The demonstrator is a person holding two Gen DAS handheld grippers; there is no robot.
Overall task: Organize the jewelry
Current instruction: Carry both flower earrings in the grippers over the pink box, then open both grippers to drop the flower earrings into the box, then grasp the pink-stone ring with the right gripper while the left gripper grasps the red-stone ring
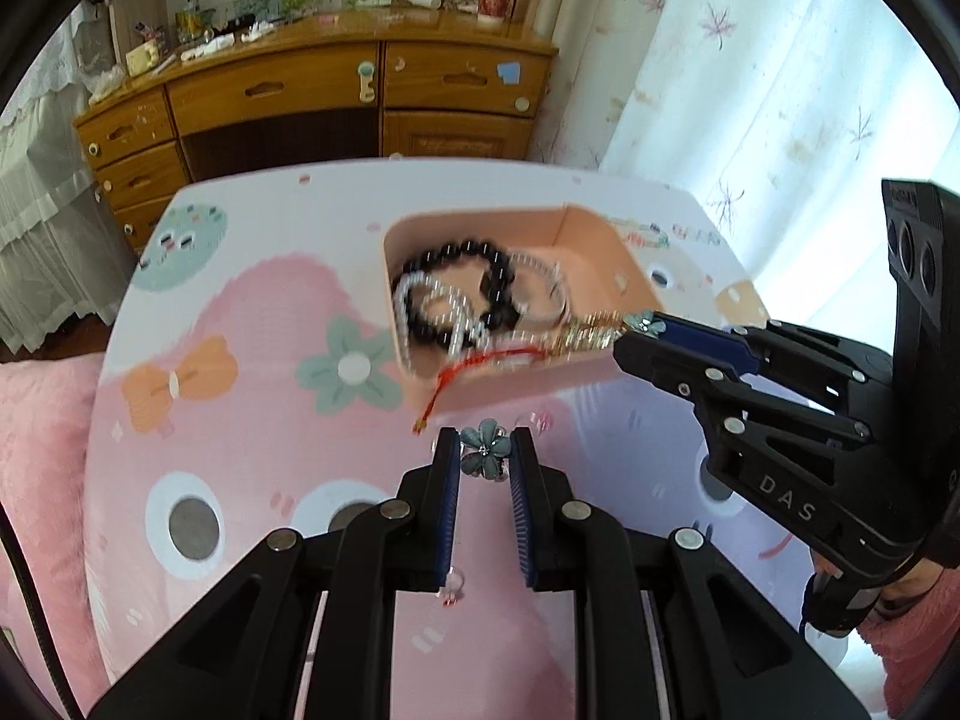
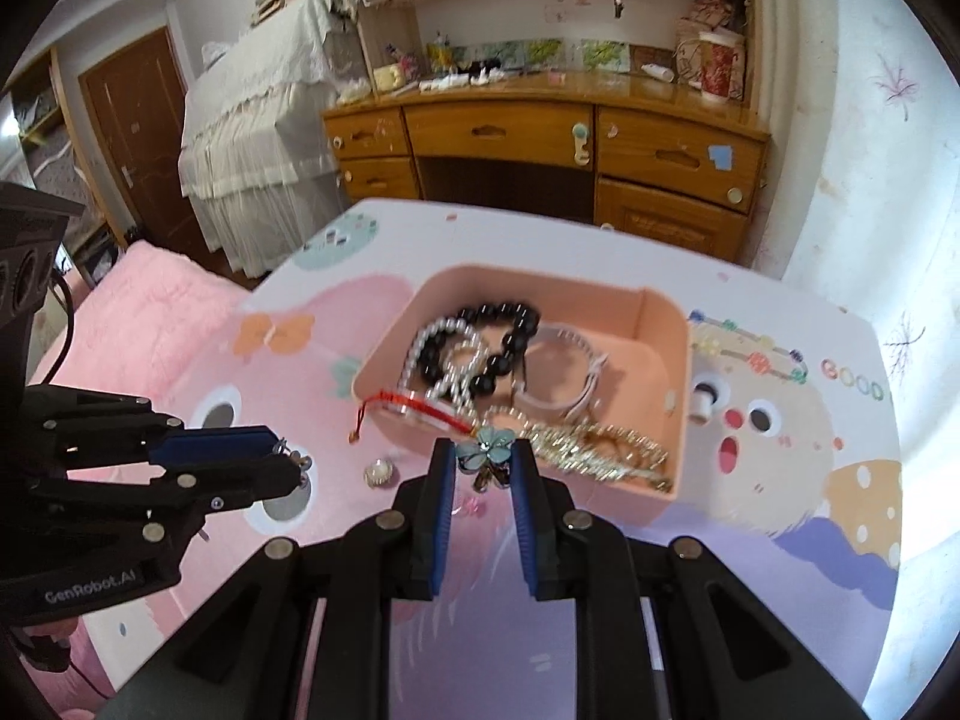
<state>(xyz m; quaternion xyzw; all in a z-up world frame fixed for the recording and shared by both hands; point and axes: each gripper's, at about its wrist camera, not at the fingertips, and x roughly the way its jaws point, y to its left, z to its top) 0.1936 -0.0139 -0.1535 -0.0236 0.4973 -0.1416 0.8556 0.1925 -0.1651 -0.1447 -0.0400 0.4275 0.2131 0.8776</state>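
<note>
The table [image 1: 240, 420] under both my tools is the biggest thing here, covered in a pink and lilac cartoon print. A wooden desk [image 1: 360, 96] stands beyond its far edge.

The peach-pink box [image 1: 594, 252] sits on the table, straight ahead of my left gripper [image 1: 485, 438] and just beyond its tips. For my right gripper [image 2: 483, 450], the box's near wall lies directly past the fingertips. The box holds a tangle of jewelry. A black bead bracelet [image 2: 510, 336] lies toward the far side, with a pearl bracelet [image 2: 441, 360] looped through it. A clear bangle [image 2: 558, 372] lies to the right of those. A gold, sparkly chain [image 2: 600, 450] lies along the near wall, just right of my right tool's tips. A red cord [image 2: 414, 405] hangs over the near wall, its end dangling outside, to the left of those tips.

My left gripper is closed on a teal flower piece [image 1: 485, 450], pinched between the blue pads at the very tips, above the table and short of the box. My right gripper likewise clamps a matching teal flower piece [image 2: 489, 447] at its tips, with a small dark drop hanging under it. From the left camera that right tool reaches in from the right, its tips at the box's near right corner.

A small round pale trinket [image 2: 379, 472] lies on the table between my two tools, near the left one's tips.
</note>
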